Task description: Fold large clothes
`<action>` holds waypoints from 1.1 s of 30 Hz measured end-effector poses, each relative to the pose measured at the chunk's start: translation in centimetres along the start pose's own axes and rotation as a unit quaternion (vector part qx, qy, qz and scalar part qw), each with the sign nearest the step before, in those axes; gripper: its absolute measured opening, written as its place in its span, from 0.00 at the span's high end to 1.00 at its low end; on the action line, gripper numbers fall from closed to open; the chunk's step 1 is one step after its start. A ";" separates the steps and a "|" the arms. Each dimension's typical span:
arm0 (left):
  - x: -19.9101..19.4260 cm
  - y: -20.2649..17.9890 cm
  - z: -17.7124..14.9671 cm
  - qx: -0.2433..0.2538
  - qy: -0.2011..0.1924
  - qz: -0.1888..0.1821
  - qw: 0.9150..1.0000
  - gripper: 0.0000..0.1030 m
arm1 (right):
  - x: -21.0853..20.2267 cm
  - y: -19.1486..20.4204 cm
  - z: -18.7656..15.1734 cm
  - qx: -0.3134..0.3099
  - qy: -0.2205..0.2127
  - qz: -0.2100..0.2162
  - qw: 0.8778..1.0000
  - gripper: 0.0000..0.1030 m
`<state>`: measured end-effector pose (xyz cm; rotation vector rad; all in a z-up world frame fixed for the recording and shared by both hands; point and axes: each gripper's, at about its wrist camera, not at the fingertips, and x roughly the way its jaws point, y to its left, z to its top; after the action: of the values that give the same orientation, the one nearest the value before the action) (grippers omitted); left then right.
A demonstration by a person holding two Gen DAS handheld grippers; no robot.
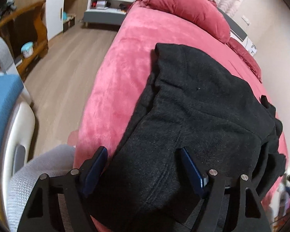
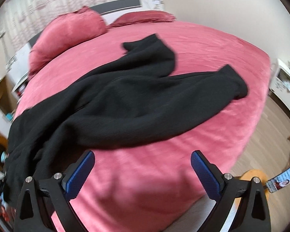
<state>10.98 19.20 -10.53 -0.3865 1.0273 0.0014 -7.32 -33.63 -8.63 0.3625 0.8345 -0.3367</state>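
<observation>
A large black garment (image 2: 125, 96) with two long legs lies spread and rumpled across the pink bed (image 2: 212, 48). Its near end hangs over the bed's left front edge. In the left wrist view the same black garment (image 1: 203, 106) fills the frame's middle. My left gripper (image 1: 143, 166) straddles its near edge, with fabric between the blue pads (image 1: 95, 166); the jaws stand apart and I see no pinch. My right gripper (image 2: 143, 164) hovers open over bare pink cover near the bed's front, to the right of the garment, holding nothing.
Two pink pillows (image 2: 67, 36) sit at the headboard. Wooden floor (image 1: 67, 73) runs along the bed's left side, with a wooden desk (image 1: 29, 29) and a white cabinet (image 1: 55, 9) beyond. A grey knit sleeve (image 1: 38, 168) is at lower left. A phone (image 2: 282, 177) lies on a round wooden stool.
</observation>
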 end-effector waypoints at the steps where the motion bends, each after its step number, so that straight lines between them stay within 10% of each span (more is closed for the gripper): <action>1: 0.1 0.2 0.0 -0.004 0.003 -0.003 1.000 0.23 | 0.2 -1.2 0.5 0.012 0.002 0.001 1.000 0.07; 10: 0.8 -0.9 -0.7 0.031 0.020 0.037 0.999 0.26 | 3.1 -15.1 5.9 0.138 0.014 -0.054 0.989 0.24; 14: 0.2 -1.3 -0.9 0.031 0.020 0.030 0.999 0.44 | 2.6 -18.7 8.3 0.169 -0.011 -0.070 0.983 0.24; 21: -4.3 -1.9 -1.2 0.028 0.004 -0.014 0.999 0.66 | 4.4 -19.7 13.5 0.149 -0.016 -0.073 0.986 0.24; 30: -5.3 0.0 -2.7 0.004 0.023 -0.009 1.000 0.63 | 10.8 -19.1 16.6 0.118 0.045 -0.114 0.985 0.25; 31: -4.7 0.3 -2.6 -0.009 0.029 -0.011 0.999 0.61 | 11.4 -18.9 16.6 0.112 0.055 -0.114 0.986 0.27; 33: -3.7 0.8 -2.2 -0.037 0.032 -0.016 0.999 0.53 | 12.4 -18.8 16.2 0.102 0.077 -0.101 0.987 0.74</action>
<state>7.06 19.91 -8.70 -0.4729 1.0870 -0.0010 3.01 -59.21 -11.45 0.5018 0.9939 -0.5910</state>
